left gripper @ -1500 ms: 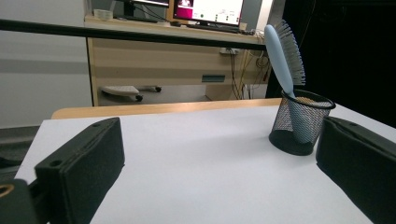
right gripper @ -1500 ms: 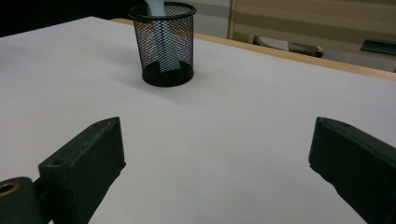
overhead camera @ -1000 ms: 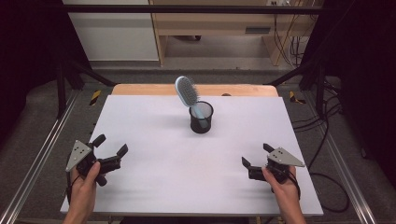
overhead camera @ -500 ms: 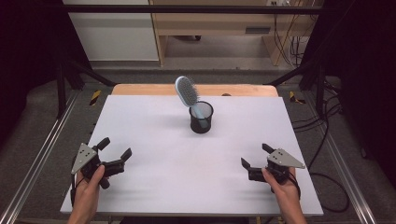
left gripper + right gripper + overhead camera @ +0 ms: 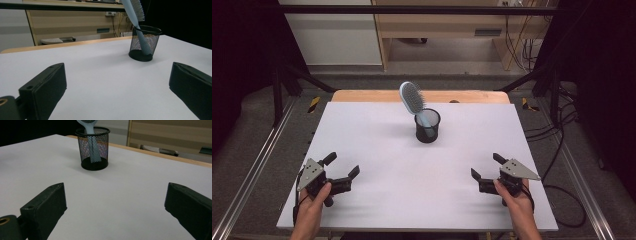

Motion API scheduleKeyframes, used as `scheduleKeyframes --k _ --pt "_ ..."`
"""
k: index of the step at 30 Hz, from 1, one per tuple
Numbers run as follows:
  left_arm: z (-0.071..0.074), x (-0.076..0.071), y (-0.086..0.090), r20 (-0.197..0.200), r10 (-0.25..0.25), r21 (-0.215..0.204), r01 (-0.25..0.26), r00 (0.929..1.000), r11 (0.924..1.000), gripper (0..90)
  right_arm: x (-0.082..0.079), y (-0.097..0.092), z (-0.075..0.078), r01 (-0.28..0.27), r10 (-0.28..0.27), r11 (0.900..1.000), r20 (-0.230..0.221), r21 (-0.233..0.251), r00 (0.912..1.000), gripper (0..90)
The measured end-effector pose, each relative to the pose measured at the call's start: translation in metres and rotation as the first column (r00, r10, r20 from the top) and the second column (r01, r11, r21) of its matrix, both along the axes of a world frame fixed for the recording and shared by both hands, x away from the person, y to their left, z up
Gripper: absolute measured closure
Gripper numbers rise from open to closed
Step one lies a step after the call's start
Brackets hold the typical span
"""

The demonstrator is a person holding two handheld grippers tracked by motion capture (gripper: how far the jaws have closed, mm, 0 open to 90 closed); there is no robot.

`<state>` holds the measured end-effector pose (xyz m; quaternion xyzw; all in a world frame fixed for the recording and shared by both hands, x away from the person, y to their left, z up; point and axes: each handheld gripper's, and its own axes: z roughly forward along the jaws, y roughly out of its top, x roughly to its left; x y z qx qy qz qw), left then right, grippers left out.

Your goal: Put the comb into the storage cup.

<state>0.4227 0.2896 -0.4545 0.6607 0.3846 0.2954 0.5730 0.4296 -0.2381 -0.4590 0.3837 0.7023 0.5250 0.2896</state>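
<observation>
Right, my left gripper (image 5: 343, 172) low at near-left of white counter (image 5: 377, 150), fingers spread wide, holding nothing. My right gripper (image 5: 484, 172) at near-right — fingers spread wide too, nothing between them. Black mesh cup (image 5: 427, 126) stands upright toward far middle of counter, well apart from both. Pale blue hairbrush (image 5: 412, 98) sits handle-down in cup, bristle head leaning out to left.
</observation>
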Motion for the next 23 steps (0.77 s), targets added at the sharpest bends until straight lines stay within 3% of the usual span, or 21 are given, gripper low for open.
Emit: scheduleKeyframes --k 10,14,21,23 --pt "0.000 -0.008 -0.002 0.005 -0.031 0.003 0.031 0.9995 0.9995 1.1 0.001 0.000 -0.001 -0.008 0.008 1.0000 0.011 0.000 0.9999 3.9" --pt "0.002 -0.010 0.004 0.000 -0.021 -0.029 0.021 0.9998 0.9994 1.2 0.000 0.000 -0.001 -0.008 0.008 1.0000 0.010 0.002 0.9999 3.9" --pt "0.004 -0.010 0.009 0.019 0.005 -0.018 -0.004 0.9998 0.9998 1.2 0.001 -0.001 -0.002 0.000 0.000 1.0000 0.006 -0.005 1.0000 3.9" --pt "0.004 -0.009 0.011 0.018 0.017 -0.018 -0.017 0.9997 0.9997 1.3 0.002 -0.001 -0.004 0.024 -0.024 0.9996 -0.013 -0.018 0.9996 3.9"
